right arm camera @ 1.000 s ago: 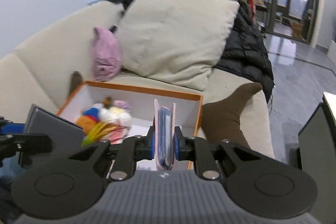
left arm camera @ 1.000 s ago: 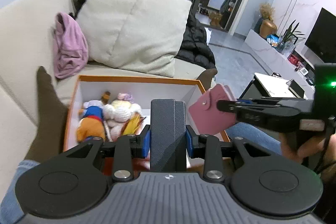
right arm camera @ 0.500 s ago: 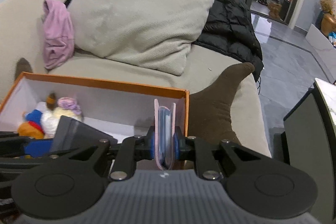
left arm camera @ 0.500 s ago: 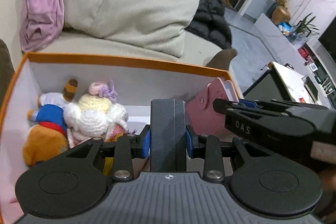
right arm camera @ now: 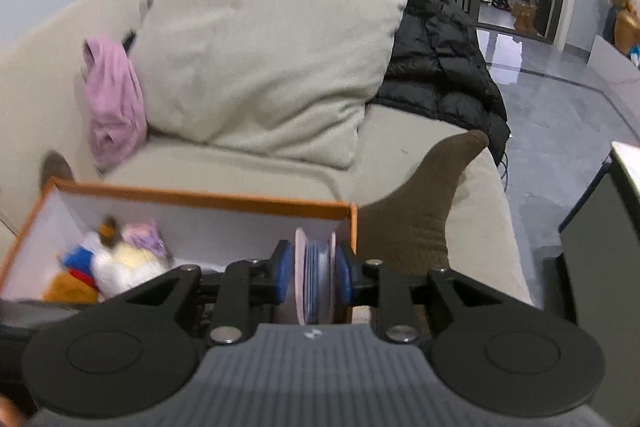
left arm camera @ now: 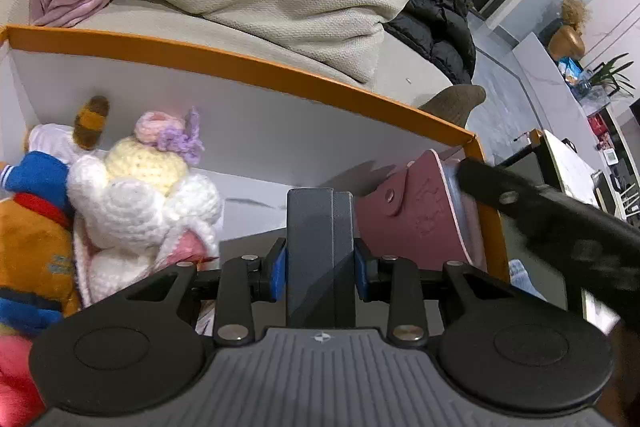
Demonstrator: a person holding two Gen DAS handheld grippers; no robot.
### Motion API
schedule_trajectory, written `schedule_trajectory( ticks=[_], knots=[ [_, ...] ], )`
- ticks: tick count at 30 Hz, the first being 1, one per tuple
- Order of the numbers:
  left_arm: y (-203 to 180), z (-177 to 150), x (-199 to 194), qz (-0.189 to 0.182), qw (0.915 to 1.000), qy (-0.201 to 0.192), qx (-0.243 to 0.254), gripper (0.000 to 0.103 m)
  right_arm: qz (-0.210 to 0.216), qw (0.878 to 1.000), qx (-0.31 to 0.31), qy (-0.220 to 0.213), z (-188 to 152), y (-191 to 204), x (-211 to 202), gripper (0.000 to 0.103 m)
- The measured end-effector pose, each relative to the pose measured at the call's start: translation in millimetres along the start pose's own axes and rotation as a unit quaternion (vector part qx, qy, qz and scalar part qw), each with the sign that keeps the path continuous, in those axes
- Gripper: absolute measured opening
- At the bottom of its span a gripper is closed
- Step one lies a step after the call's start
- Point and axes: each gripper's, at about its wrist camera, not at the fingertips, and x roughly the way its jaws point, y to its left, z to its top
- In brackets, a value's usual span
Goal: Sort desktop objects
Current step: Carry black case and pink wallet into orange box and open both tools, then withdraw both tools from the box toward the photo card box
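— Left gripper (left arm camera: 320,259)?
— Clamped on the grey case (left arm camera: 320,227), over the orange box (left arm camera: 248,71).
— Right gripper (right arm camera: 314,271)?
— Jaws have just been widening; pink card wallet (right arm camera: 314,275) between them, pads beside it, at the box's 3 o'clock end.

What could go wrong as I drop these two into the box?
The right claw has just been opening with the pink card holder between its pads, beside the box wall; it may topple. The grey case in the left claw could land on the crochet doll.
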Motion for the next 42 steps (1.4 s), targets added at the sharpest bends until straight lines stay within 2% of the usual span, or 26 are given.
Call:
schedule_trajectory(
  ticks=[1,3,5,14,19,23,26,34,38,42],
  knots=[
    [-2,1,2,0.001,1.0000,-0.001,0.000,0.037,-0.005,1.000,0.002,-0.012,1,-2,-4,0.036],
    [-7,4,4,0.004,1.0000,-0.003,0.002,0.037,-0.021,0.999,0.004,-0.038,2,-5,-13,0.037],
    [-13,7,8,0.006,0.9999,-0.007,0.005,0.037,-0.027,0.998,0.011,-0.048,4,-11,-16,0.037],
    [-34,12,22,0.012,0.9996,-0.014,0.019,0.037,-0.025,0.999,0.047,-0.012,1,-31,-3,0.037],
    [-27,12,16,-0.022,0.9997,-0.012,-0.005,0.043,-0.027,0.998,0.053,-0.007,-1,-34,-1,0.037],
    [-23,13,9,-0.043,0.9990,-0.011,-0.012,0.043,-0.024,0.998,0.056,-0.004,-3,-35,0,0.037],
    [-20,13,7,-0.060,0.9980,-0.005,-0.021,0.034,-0.024,0.998,0.057,-0.005,-3,-36,0,0.037],
    [-25,14,5,-0.048,0.9987,-0.012,-0.009,0.033,-0.025,0.998,0.051,-0.003,-3,-33,1,0.036],
    [-25,10,-8,-0.023,0.9994,-0.026,0.002,0.033,-0.027,0.998,0.050,-0.007,-6,-34,-4,0.036],
    [-25,0,-38,-0.020,0.9986,-0.043,0.025,0.033,-0.010,0.998,0.047,-0.031,-14,-34,-21,0.037]
  ],
)
